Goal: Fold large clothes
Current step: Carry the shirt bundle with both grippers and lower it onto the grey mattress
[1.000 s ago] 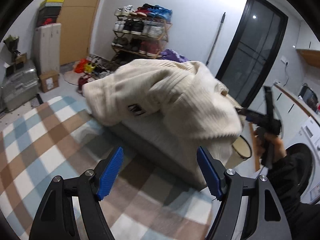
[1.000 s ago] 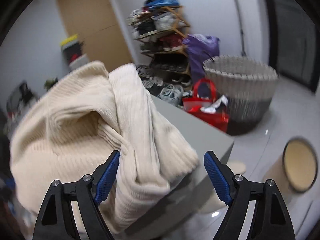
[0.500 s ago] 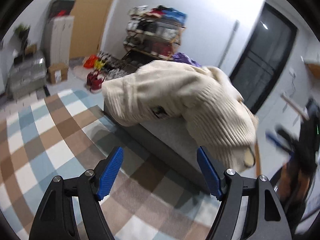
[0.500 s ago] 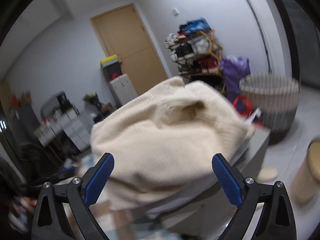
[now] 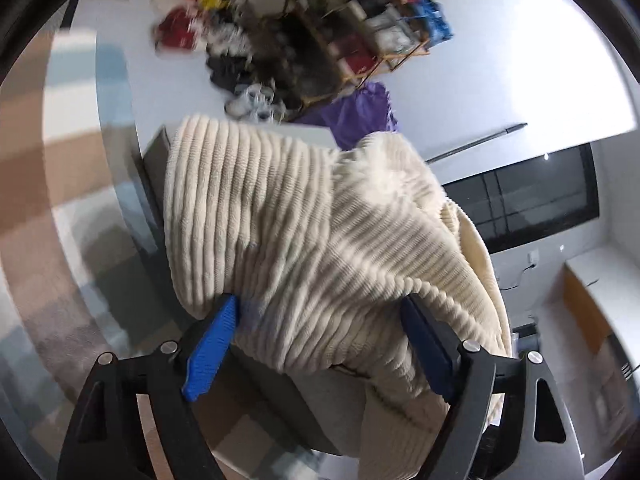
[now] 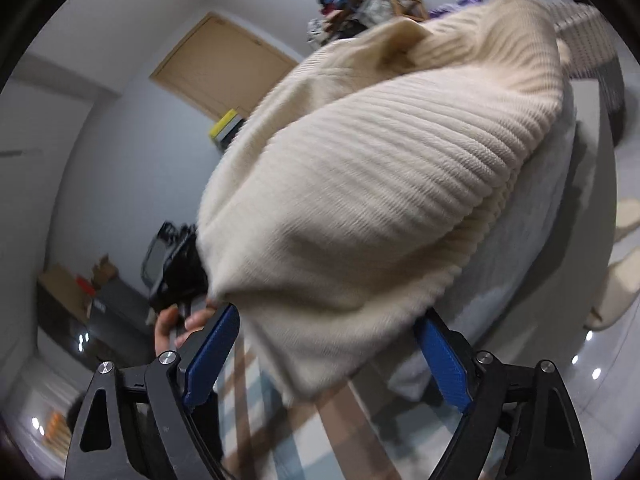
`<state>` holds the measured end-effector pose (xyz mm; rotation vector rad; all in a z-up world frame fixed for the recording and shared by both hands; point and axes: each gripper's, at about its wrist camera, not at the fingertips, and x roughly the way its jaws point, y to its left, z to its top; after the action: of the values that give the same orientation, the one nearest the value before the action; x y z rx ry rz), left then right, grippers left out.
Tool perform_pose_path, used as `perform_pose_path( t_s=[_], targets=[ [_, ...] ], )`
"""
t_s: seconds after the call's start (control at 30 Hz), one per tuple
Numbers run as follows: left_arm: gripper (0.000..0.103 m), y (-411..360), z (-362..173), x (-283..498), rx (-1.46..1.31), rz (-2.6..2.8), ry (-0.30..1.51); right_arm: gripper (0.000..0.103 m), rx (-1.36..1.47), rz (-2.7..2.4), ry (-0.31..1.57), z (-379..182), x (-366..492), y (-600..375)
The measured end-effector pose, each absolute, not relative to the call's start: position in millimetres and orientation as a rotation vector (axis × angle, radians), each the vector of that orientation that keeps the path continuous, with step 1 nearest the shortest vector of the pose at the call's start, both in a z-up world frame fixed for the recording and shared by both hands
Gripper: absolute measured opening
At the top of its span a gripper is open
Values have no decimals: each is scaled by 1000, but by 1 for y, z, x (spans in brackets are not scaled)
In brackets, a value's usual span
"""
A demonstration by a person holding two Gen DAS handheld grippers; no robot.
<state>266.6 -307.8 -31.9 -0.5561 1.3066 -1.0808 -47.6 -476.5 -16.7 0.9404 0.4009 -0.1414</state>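
One cream ribbed sweater [image 5: 304, 220] heaped on grey table [image 5: 280, 408], checked rug [image 5: 36, 168] beneath.

Both wrist views look forward between spread blue fingers, close against the cream sweater [image 5: 320, 216] [image 6: 380, 184]. The left view faces the shoe rack [image 5: 360, 20]; the right view faces the wooden door [image 6: 224, 72]. Both are rolled sideways and share the sweater.

One cream ribbed sweater [image 5: 304, 216] on one grey table [image 5: 276, 408] — two grippers, left [image 5: 320, 344] and right [image 6: 328, 356], one shoe rack [image 5: 360, 28].
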Motion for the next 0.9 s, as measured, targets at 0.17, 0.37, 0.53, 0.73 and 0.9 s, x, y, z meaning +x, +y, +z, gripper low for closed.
perform_pose_path(
  t_s=[0.17, 0.37, 0.53, 0.73, 0.9],
  targets=[
    [54, -311, -19, 264, -557, -1049, 1214, 32, 869, -186, 342, -5, -43, -473],
    [16, -317, 30, 255, -402, -1010, 980, 12, 675, -199, 340, 35, -65, -462],
    [15, -338, 52, 249, -262, -1015, 880, 10, 749, -181, 431, 3, -61, -484],
    [15, -336, 23, 271, -200, -934, 901, 9, 806, -169, 497, -18, -65, -479],
    [15, -337, 41, 267, -170, -935, 868, 8, 789, -190, 506, -11, -69, -475]
  ],
)
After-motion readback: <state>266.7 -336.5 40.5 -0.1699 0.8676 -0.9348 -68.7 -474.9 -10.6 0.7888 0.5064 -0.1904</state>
